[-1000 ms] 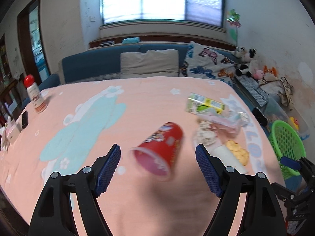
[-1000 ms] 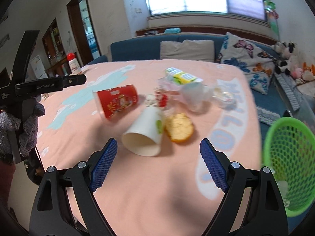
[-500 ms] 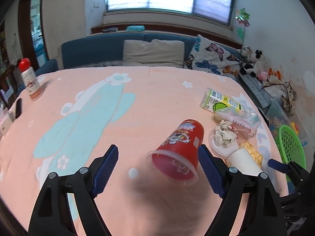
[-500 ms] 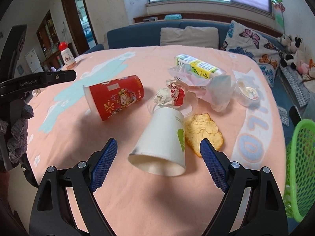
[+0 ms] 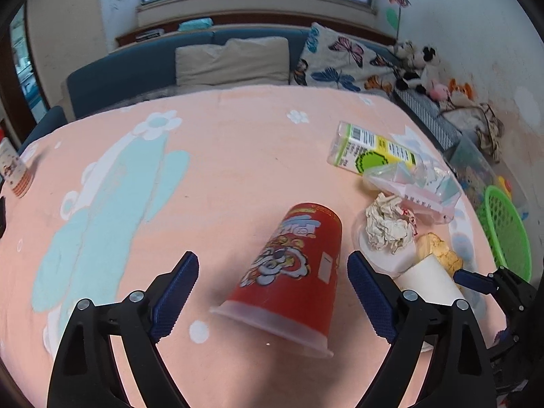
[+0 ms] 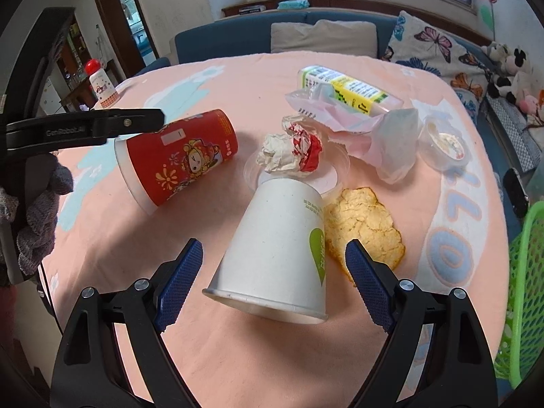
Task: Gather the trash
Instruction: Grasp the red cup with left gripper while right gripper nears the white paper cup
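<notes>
I've got the left gripper [image 5: 272, 297] over the red cup [image 5: 292, 272], which lies on its side on the desk [image 5: 238, 156], rim toward me. Fingers are wide and opening further; the cup sits btwn them w/ gaps on both sides, pads not touching, nothing held.

The right gripper [image 6: 273, 284] is over the white paper cup [image 6: 278, 248], also tipped on its side, rim toward the cam. Fingers wide apart, cup btwn them, clear gap each side, so no grip there either.

Rest of the trash, right wrist view: crumpled wrapper [image 6: 289, 151] on a clear plastic lid [image 6: 335, 175] just behind the white cup's base; a flat cracker [image 6: 367, 229] beside the white cup, touching or nearly so. Behind those, a yellow-green carton [image 6: 346, 90] lying flat w/ a pink-white plastic bag [image 6: 374, 136] draped against it, and a small clear tub [image 6: 443, 146] just right of the bag.

Green mesh basket [image 6: 523, 285] sits off the desk's right edge, low in both views. A red-capped bottle [image 6: 100, 85] stands upright at the far left edge of the desk, well apart from the pile. Sofa [image 5: 142, 64] w/ cushions behind the desk.
</notes>
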{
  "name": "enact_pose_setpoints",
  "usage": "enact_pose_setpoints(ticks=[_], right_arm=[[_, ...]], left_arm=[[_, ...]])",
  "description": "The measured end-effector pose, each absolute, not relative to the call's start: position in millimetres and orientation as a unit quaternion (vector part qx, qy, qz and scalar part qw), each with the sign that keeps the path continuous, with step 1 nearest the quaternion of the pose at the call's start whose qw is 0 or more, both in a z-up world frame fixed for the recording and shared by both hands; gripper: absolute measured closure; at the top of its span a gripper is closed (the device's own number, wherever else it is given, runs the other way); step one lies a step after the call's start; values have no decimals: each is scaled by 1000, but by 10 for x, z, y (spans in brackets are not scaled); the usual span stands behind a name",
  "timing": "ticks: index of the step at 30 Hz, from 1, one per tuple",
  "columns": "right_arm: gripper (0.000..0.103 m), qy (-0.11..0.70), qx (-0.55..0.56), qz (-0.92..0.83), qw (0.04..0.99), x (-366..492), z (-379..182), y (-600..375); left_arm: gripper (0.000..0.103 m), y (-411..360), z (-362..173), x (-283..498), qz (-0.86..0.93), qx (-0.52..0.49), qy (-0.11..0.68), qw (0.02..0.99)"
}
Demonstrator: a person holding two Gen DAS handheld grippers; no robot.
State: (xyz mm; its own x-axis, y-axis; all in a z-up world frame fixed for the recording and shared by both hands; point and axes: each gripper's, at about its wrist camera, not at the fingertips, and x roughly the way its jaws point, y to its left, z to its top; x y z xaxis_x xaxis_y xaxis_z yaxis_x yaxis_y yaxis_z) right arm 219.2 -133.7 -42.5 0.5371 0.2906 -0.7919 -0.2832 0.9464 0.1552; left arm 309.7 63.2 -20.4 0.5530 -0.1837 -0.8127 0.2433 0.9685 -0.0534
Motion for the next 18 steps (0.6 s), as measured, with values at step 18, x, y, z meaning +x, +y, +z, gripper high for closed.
enact_pose_setpoints(ticks=[18], right_arm=[[38, 473, 21, 190, 860, 2154, -480, -1322]], left_arm=[[21, 343, -617, 3374, -135, 89, 503, 849]])
